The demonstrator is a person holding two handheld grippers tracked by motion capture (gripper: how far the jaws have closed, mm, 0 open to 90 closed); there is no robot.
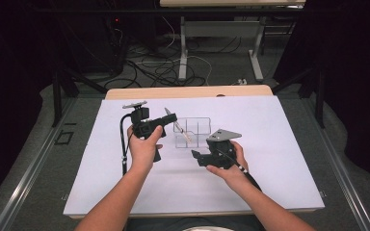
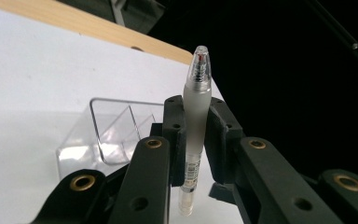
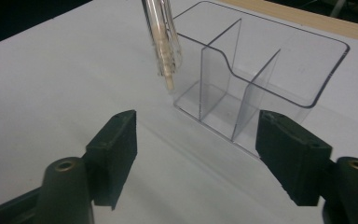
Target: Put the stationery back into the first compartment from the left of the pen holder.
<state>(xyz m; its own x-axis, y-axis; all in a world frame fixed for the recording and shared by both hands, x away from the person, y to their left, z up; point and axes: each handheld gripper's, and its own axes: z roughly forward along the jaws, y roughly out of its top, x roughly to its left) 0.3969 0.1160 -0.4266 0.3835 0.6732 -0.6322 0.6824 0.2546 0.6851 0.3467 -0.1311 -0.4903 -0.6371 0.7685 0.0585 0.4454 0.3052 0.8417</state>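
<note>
A broad white sheet-covered table [image 1: 270,159] with a pale wooden far edge carries the whole scene, and the person's bare forearms come in over its near edge. Near the middle of the sheet stands a clear plastic organiser box [image 1: 191,132] with rounded corners, split by transparent dividers into several compartments; in the right gripper view its walls [image 3: 279,65] stand just beyond the jaws, resting flat on the sheet. The left gripper [image 1: 169,117], a black two-jaw tool with a grey plate on top and a cable trailing from it, is held up in the left hand [image 1: 143,148] just left of the box, above the table. Its jaws are clamped together on a slim translucent pen [image 2: 196,126] with a frosted grip and a clear pointed cap, gripping it across the frosted part so the pen runs crosswise through the pads. In the high view the pen [image 1: 179,127] slants from the jaws down toward the box's left end, and in the right gripper view its lower tip [image 3: 164,56] hangs in the air just outside the box's left wall, above the sheet, touching neither. The right gripper [image 1: 196,155], held in the right hand [image 1: 231,166] close in front of the box, has its jaws standing apart with nothing between them.
</note>
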